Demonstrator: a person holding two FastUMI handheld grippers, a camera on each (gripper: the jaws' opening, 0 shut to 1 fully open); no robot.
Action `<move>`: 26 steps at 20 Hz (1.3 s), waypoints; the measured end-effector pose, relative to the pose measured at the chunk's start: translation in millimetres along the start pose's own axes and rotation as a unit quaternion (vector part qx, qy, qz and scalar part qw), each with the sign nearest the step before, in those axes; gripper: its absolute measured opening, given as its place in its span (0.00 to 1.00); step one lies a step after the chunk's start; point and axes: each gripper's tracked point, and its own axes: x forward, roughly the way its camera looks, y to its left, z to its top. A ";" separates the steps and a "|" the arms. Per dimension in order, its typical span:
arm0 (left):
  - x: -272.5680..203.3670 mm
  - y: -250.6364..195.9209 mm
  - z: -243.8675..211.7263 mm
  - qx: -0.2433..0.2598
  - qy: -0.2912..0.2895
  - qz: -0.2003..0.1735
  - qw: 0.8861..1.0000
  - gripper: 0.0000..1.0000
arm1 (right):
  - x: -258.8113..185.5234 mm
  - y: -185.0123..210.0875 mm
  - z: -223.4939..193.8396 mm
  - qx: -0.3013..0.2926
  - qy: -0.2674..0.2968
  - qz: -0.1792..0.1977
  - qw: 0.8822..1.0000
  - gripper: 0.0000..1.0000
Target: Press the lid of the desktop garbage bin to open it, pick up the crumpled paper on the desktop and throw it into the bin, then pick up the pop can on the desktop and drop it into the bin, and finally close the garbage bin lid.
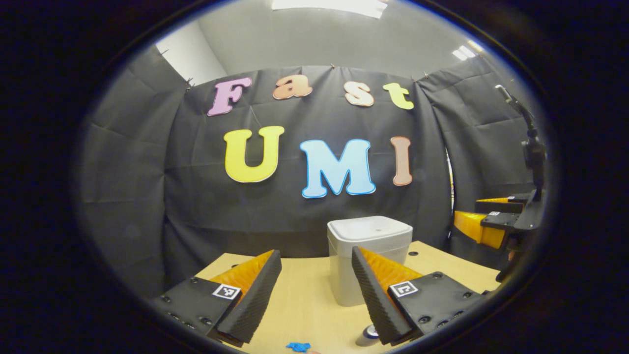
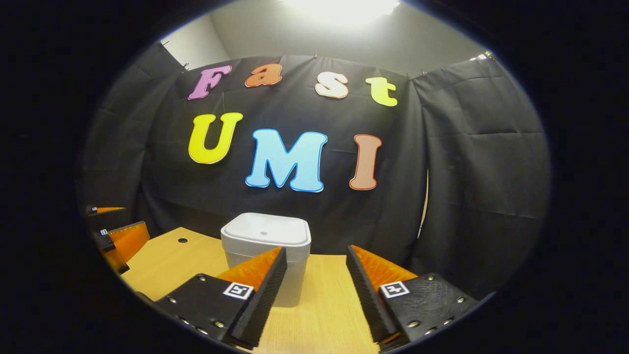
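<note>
Black cloth hangs behind a pale wooden desktop. Centre frame in both views stands the white square plastic bin, lid down. Both the left gripper and right gripper gape wide, holding nothing. A blue crumpled scrap and a can's top sit at the bottom edge.

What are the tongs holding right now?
Nothing. The left tongs and the right tongs are both open with only air between the fingers. The bin sits on the table with its lid down.
</note>
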 end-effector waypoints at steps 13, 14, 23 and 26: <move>16.2 5.5 2.5 -0.017 0.005 0.047 0.999 0.95 | 67.0 39.5 22.8 0.000 -0.009 0.073 0.997 0.02; 17.6 6.0 1.4 -0.018 0.005 0.051 0.999 0.95 | 76.5 43.4 17.7 0.004 0.001 0.082 0.997 0.02; 15.7 5.6 0.8 -0.018 0.018 0.098 0.995 0.95 | 142.1 74.4 -16.5 0.022 0.069 0.135 0.988 0.00; 15.8 6.6 0.2 -0.015 0.019 0.111 0.994 0.95 | 152.8 76.1 -23.9 0.034 0.084 0.140 0.986 0.00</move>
